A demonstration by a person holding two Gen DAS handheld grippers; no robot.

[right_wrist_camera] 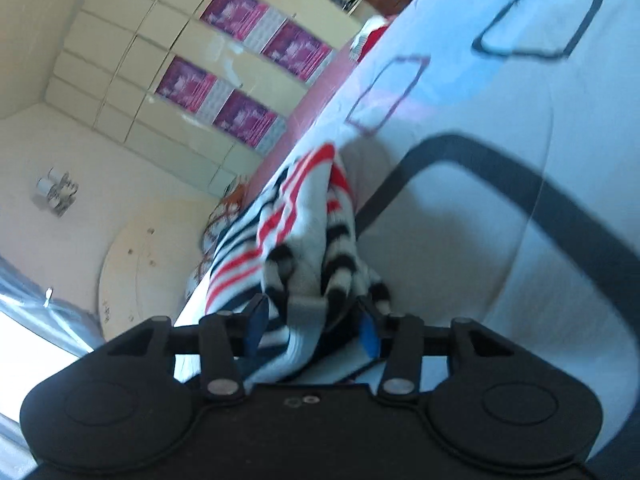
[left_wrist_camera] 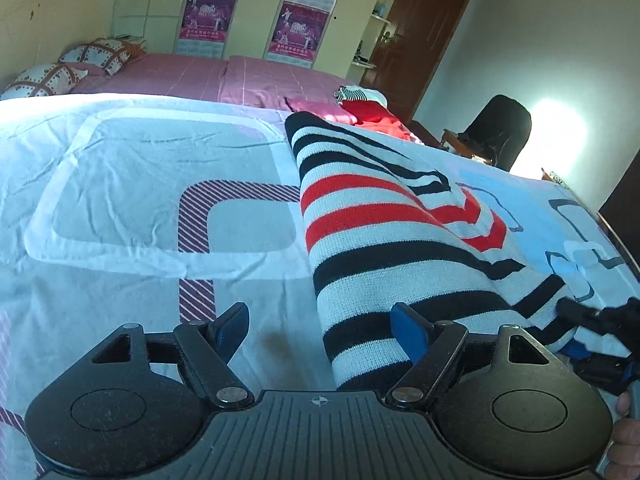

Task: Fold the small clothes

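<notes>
A knit sweater with black, white and red stripes (left_wrist_camera: 380, 240) lies folded lengthwise on the pale patterned bedsheet (left_wrist_camera: 140, 160). My left gripper (left_wrist_camera: 324, 332) hovers low over its near end, jaws wide open; the sweater's left edge lies between the fingers, and the blue right pad (left_wrist_camera: 412, 332) rests over the fabric without pinching it. In the right wrist view, a bunched part of the sweater (right_wrist_camera: 296, 216) hangs between the fingers of my right gripper (right_wrist_camera: 312, 324). Its pads stand apart from the cloth, so it is open. The right gripper (left_wrist_camera: 592, 320) also shows at the sweater's near right corner.
A red garment (left_wrist_camera: 376, 116) with a striped piece lies farther up the bed, on the pink cover (left_wrist_camera: 192, 76). Pillows (left_wrist_camera: 96, 54) sit at the far left. A dark chair (left_wrist_camera: 500, 132) and a brown door (left_wrist_camera: 420, 32) stand beyond the bed's right side.
</notes>
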